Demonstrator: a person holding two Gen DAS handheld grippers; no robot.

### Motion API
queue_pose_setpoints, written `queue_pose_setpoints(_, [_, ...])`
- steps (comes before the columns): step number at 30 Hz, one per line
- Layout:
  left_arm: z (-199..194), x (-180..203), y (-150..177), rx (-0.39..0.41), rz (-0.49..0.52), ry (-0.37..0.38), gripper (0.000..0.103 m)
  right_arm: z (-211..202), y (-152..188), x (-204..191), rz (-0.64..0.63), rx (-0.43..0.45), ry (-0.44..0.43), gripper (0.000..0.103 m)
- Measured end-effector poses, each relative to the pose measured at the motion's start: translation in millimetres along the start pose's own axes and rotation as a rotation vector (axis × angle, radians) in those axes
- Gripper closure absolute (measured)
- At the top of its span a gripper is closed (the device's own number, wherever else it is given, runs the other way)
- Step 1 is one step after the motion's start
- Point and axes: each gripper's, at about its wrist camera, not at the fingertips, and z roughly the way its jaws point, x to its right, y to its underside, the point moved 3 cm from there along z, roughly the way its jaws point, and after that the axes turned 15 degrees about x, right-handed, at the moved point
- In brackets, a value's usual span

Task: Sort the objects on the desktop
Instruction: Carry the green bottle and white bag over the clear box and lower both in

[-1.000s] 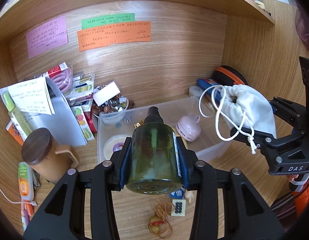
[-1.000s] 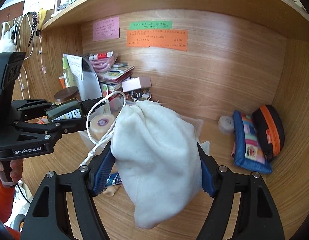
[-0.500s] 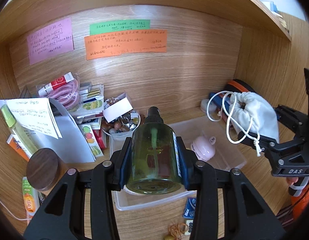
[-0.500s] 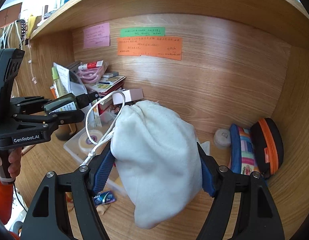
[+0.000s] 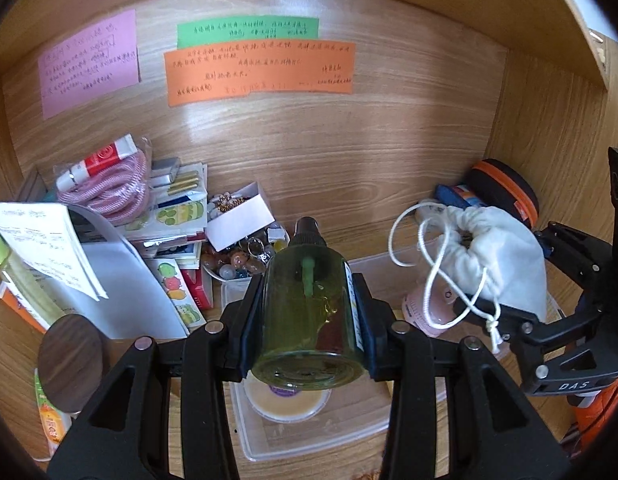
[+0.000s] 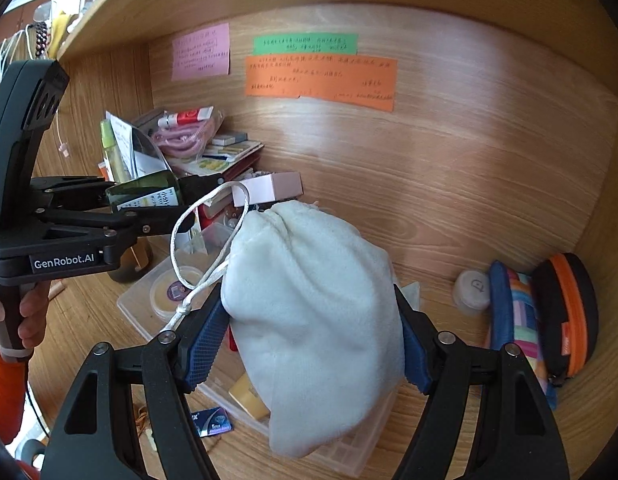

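Note:
My left gripper (image 5: 309,316) is shut on a green transparent spray bottle (image 5: 309,320), held lying along the fingers above a clear plastic bin (image 5: 293,444); the bottle also shows in the right wrist view (image 6: 145,196). My right gripper (image 6: 309,340) is shut on a white drawstring pouch (image 6: 313,300), held above the right part of the same bin (image 6: 349,456); the pouch also shows in the left wrist view (image 5: 497,256). In the bin lie a tape roll (image 5: 285,404) and a pink round object (image 5: 421,312).
A pile of cards, a pink cable bag (image 5: 109,188) and a bowl of beads (image 5: 237,264) stand at the back left. A wooden-lidded cup (image 5: 69,364) is at the left. A colourful pouch (image 6: 517,316) and an orange-trimmed case (image 6: 569,312) lean at the right wall.
Both grippers have moved forward and up over the bin, with the bottle and the pouch still held. The bin now lies under the left gripper.

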Motion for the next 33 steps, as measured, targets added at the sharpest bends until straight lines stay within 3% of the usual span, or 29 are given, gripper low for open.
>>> queue_pose_setpoints(20, [55, -9, 36, -0.129, -0.006, 0.018, 0.062, 67, 32, 0, 0.005, -0.112, -0.015, 0.031])
queue_pose_setpoints(33, [74, 7, 53, -0.183, 0.043, 0.023, 0.062, 72, 39, -17, -0.046, -0.148, -0.02, 0.029])
